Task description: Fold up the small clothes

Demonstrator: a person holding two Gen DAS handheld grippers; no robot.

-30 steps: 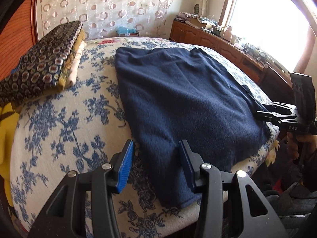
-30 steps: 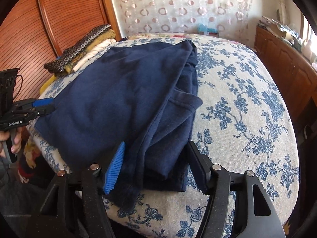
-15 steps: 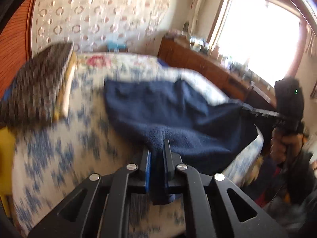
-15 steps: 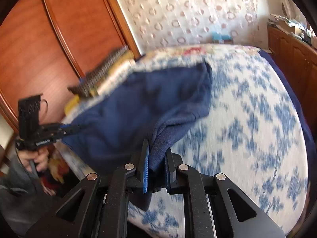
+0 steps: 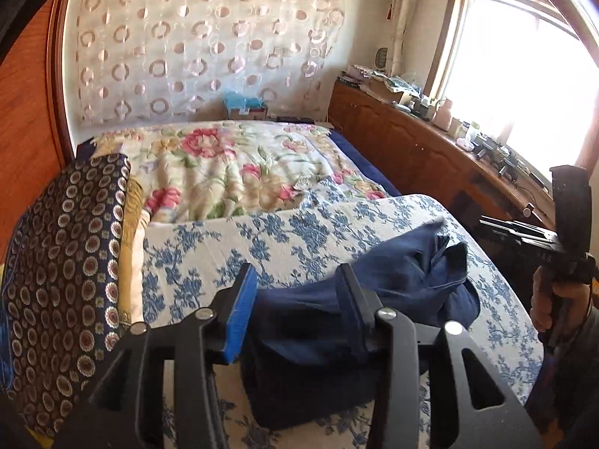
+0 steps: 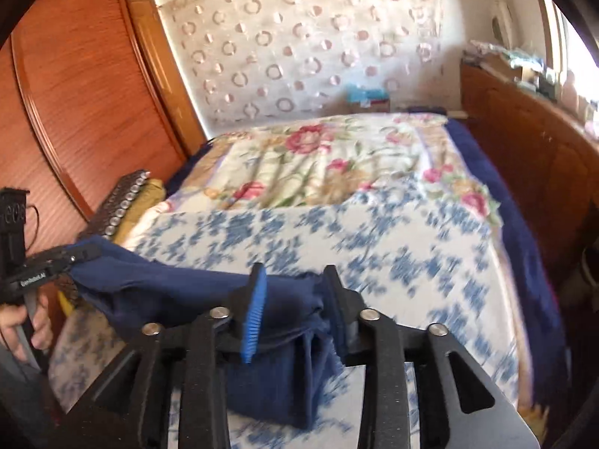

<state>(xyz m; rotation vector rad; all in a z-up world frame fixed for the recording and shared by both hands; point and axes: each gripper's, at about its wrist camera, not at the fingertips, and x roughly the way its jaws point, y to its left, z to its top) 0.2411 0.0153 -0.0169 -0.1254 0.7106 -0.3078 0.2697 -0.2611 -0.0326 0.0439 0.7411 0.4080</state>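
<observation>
Now my navy garment [image 5: 404, 280] lies bunched at the bed's [image 5: 299, 232] near edge, between both half-opened, just-released tongs; "GenRobot.AI" marks the left tongs [image 6: 80, 254].

Navy garment [image 5: 404, 280], plain. Bed cover [image 5: 299, 228] white with blue floral print; at 12 o'clock, quilt [image 5: 224, 164] cream with pink flowers, green leaves. At 9 o'clock, folded stack [image 5: 67, 262] dark navy with ringed medallions, mustard layer under. Left tool [image 5: 295, 310] black, one blue pad. Curtain [image 5: 202, 45] white with pink circles.

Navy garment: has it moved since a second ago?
Yes. The navy garment lay spread flat toward the patterned folded stack; now it is bunched near the blue-floral bedspread's near edge, further from the stack.
</observation>
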